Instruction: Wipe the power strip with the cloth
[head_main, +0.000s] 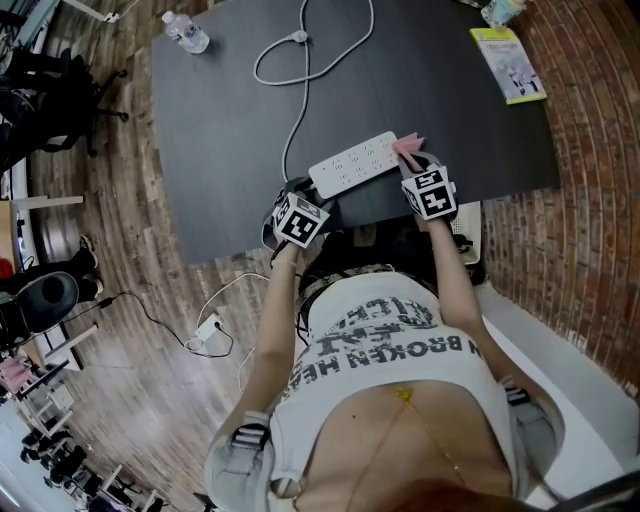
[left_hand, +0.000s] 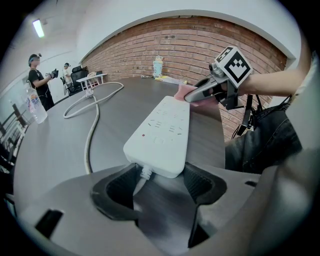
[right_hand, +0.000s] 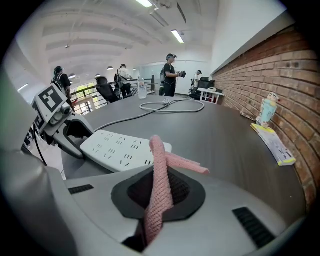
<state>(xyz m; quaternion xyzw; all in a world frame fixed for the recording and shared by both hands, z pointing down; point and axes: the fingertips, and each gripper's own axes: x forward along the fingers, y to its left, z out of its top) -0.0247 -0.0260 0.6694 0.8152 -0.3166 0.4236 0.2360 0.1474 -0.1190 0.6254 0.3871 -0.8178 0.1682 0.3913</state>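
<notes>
Strip look: your strip (head_main: 355, 163) is a long white bar with rounded corners. Its top carries rows of socket slots and one small red dot near the cord end.
Strip place: it lies flat on the dark table (head_main: 230, 120), close to the near edge and toward the near right corner. It sits at a slant, so the cord end comes closest to that edge.
Cord: a white cord (head_main: 300, 110) leaves the strip's left end, runs toward the far edge and loops there.
Cloth look: your cloth (right_hand: 160, 185) is pink with a knitted texture, bunched into a narrow band.
Left gripper: your left gripper (left_hand: 159, 187) has its jaws set wide. The strip's cord end sits at their mouth, and the cord passes out between them. The right jaw is just beside the strip's corner, while the left jaw stands clear of it.
Right gripper: your right gripper (right_hand: 160, 192) has its jaws closed on the cloth. One fold stands up out of them and a flap points forward.
Cloth to strip: the cloth meets the strip at its right end, opposite your left gripper.
Grippers: they sit at opposite ends of the strip, both at the table's near edge.
</notes>
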